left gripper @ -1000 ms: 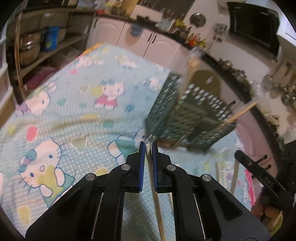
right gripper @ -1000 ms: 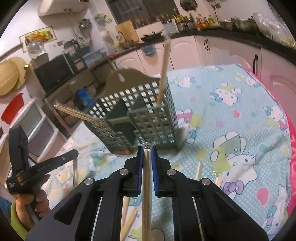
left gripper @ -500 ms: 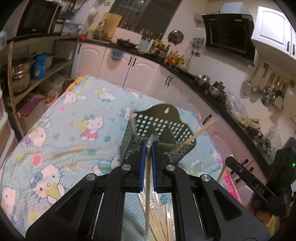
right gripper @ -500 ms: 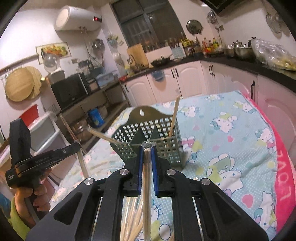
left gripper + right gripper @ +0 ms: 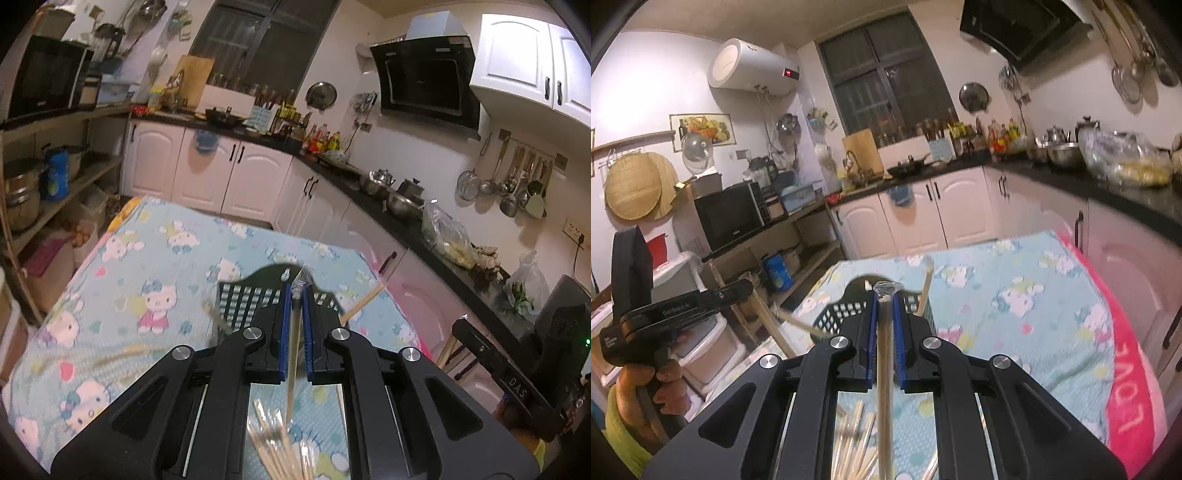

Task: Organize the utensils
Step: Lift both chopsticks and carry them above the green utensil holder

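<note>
A: Left gripper [image 5: 294,295] — what do you have?

B: Your blue pads are clamped on one wrapped chopstick [image 5: 292,354], its crinkled wrapper tip poking out past them. The green slotted holder [image 5: 243,302] sits just beyond and below, on the cartoon cloth [image 5: 147,266].

A: Right gripper [image 5: 884,297]?

B: Pinched narrow on a second chopstick [image 5: 884,369]. Same holder [image 5: 831,317] lies ahead; loose chopsticks [image 5: 857,443] lie beneath your jaws.
</note>
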